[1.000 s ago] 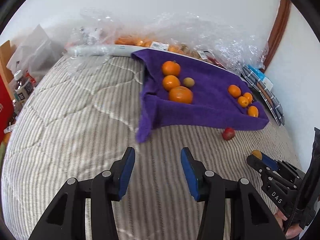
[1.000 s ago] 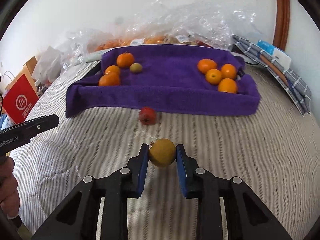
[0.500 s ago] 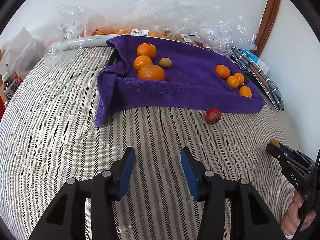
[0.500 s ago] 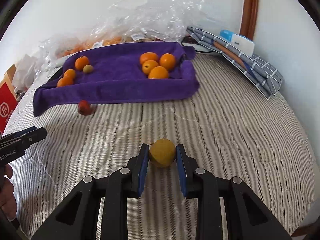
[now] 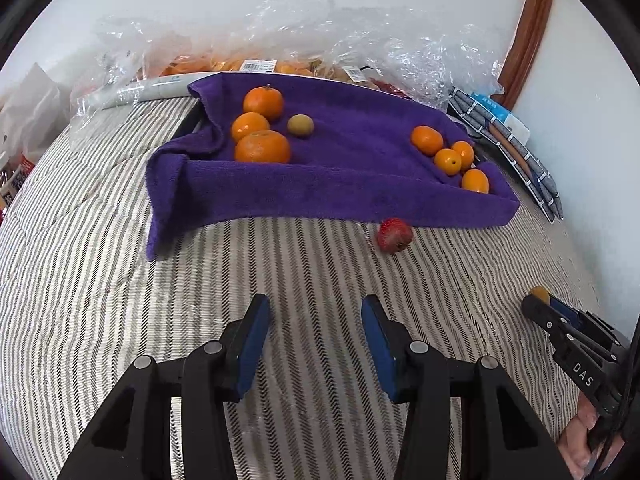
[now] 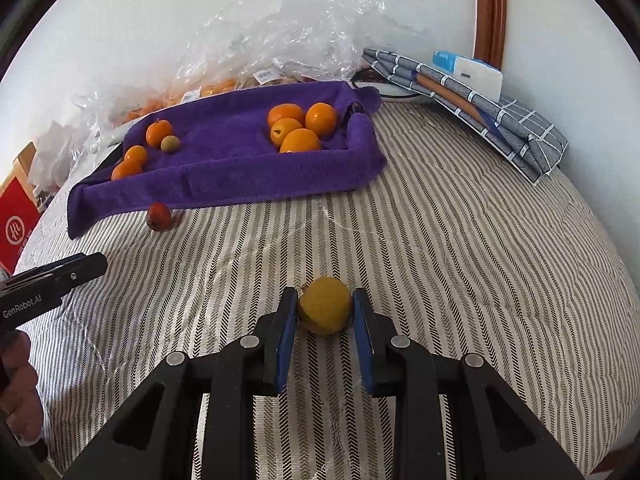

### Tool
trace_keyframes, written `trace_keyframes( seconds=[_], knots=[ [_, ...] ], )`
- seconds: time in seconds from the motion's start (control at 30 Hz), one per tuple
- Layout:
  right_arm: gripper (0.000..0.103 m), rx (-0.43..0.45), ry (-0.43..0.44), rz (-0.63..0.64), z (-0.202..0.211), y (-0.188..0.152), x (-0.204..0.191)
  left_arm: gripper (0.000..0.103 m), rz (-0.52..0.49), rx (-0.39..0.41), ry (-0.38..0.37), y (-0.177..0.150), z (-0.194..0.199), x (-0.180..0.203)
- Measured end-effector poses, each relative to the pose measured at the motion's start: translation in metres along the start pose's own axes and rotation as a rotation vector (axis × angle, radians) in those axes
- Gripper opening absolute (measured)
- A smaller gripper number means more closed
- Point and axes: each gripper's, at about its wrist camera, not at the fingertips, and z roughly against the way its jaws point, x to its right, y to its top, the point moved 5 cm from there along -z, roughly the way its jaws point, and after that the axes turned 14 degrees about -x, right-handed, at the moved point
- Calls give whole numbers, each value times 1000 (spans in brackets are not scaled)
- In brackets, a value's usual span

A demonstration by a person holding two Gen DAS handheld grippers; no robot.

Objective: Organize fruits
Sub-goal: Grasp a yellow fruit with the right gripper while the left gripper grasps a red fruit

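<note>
At the far left, only the right wrist view catches the red box [image 6: 18, 216] beside the bed and the side of the left gripper [image 6: 94, 266], a hand under it. The left wrist view alone shows that gripper's [image 5: 314, 334] blue pads well apart, with only striped bedcover [image 5: 100, 300] between them.

Next comes the purple towel [image 5: 340, 184], draped over a tray-like form whose raised front lip faces both cameras. Its left corner hangs loose onto the cover. On its left part sit three oranges [image 5: 262, 146] with a small greenish-brown fruit [image 5: 300, 125] just beside them; on its right part four smaller oranges [image 5: 448, 160] bunch against the right wall. Crumpled clear plastic bags [image 5: 360, 52] lie behind, against the wall.

A red strawberry-like fruit [image 5: 394, 235] lies on the cover just before the towel's front lip, apart from it; whether its tip points left or right I cannot tell.

Further right, the right gripper [image 6: 325, 308] is clamped on a yellow round fruit [image 6: 325, 305], held low over the bedcover. The fruit is near round, its stem nub pointing up and left toward the towel. In the left view only a sliver of it shows at that gripper's tip [image 5: 540, 298].

Open striped cover stretches between both grippers and the towel. At the far right, folded checked cloths [image 6: 480, 112] lie by the wall, and the bed edge curves away.
</note>
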Motion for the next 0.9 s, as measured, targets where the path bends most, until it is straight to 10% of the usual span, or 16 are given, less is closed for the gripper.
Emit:
trace_keyframes(
  seconds=[0.9],
  knots=[
    [28, 2, 50, 0, -1, -2, 0, 22, -37, 15, -9, 44, -25, 48]
  ],
)
